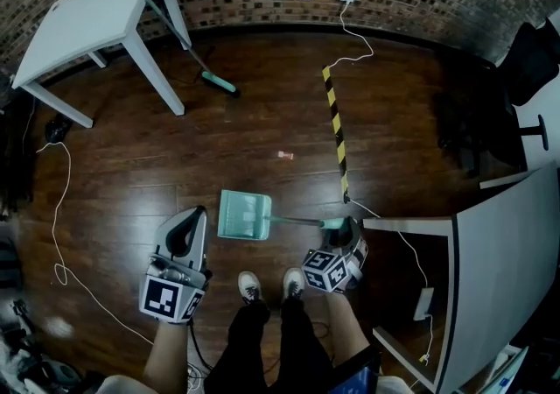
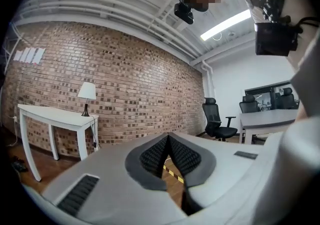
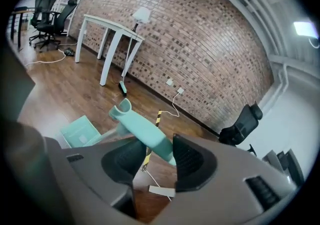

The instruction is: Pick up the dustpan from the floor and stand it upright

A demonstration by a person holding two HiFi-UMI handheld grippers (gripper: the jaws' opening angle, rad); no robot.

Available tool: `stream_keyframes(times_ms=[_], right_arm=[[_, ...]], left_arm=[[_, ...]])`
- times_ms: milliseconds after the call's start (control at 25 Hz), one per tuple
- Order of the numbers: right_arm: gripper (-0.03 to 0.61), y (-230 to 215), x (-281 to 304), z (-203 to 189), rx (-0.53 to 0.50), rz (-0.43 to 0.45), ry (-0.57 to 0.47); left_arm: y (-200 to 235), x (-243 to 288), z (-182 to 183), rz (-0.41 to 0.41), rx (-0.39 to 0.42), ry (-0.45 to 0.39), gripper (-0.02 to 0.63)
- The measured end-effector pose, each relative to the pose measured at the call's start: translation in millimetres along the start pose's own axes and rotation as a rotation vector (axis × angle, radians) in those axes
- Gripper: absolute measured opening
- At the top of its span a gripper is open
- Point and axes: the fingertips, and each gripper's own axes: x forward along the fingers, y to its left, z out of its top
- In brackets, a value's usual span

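Note:
The teal dustpan (image 1: 243,214) has its pan low by the floor just ahead of my shoes, open face up, and its handle (image 1: 302,221) runs right to my right gripper (image 1: 344,230). In the right gripper view the handle (image 3: 142,130) crosses slantwise between the jaws of the right gripper (image 3: 157,155) and leans on the right pad (image 3: 192,156). Floor shows between it and the left pad, so the jaws are open. My left gripper (image 1: 197,215) hangs left of the pan, apart from it. The pads of this left gripper (image 2: 168,141) meet at the tips with nothing between them.
A white table (image 1: 87,16) with a lamp stands at the back left, and a broom (image 1: 219,83) leans by its leg. Yellow-black tape (image 1: 337,130) runs up the floor. A white desk (image 1: 499,270) fills the right, with cables (image 1: 57,208) and a small scrap (image 1: 284,155) on the wood.

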Motion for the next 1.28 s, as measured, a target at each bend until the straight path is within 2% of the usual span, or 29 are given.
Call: stream_keyframes(times_ms=[80,200,320,560,640,720,800,960,1200,1280], right_arm=[[0.151,8,-5,10,-0.036,0.024,0.023],[0.208,29,-23,28,-0.066,0.101,0.045],[0.230,51,-46,47,-0.078,0.159,0.040],[0.230,79,-70,97,-0.057,0.240,-0.059],[0.229,74,-77,120,-0.013,0.251,-0.113],[0.173,59,-88,143,0.047,0.247,-0.162],[0.155,41,-95,162,0.097,0.226,-0.202],[0.073,7,-117,187,0.189,0.190,-0.260],[-0.010,-47,-164,243,0.310,0.176,-0.407],[-0.018,-66,-186,265,0.335,0.182,-0.474]], left_arm=[[6,-5,21,-0.004,-0.005,0.001,0.011],[16,-15,51,0.000,-0.024,-0.001,0.011],[21,-25,73,-0.002,-0.032,0.005,0.011],[29,-36,102,-0.016,-0.005,-0.022,0.011],[34,-38,109,-0.016,-0.001,-0.027,0.011],[38,-39,116,-0.012,-0.013,-0.029,0.011],[40,-39,120,-0.013,-0.015,-0.030,0.011],[33,-47,130,-0.023,-0.009,-0.039,0.011],[21,-50,167,-0.031,-0.015,-0.084,0.011],[16,-49,182,-0.033,-0.002,-0.104,0.011]])
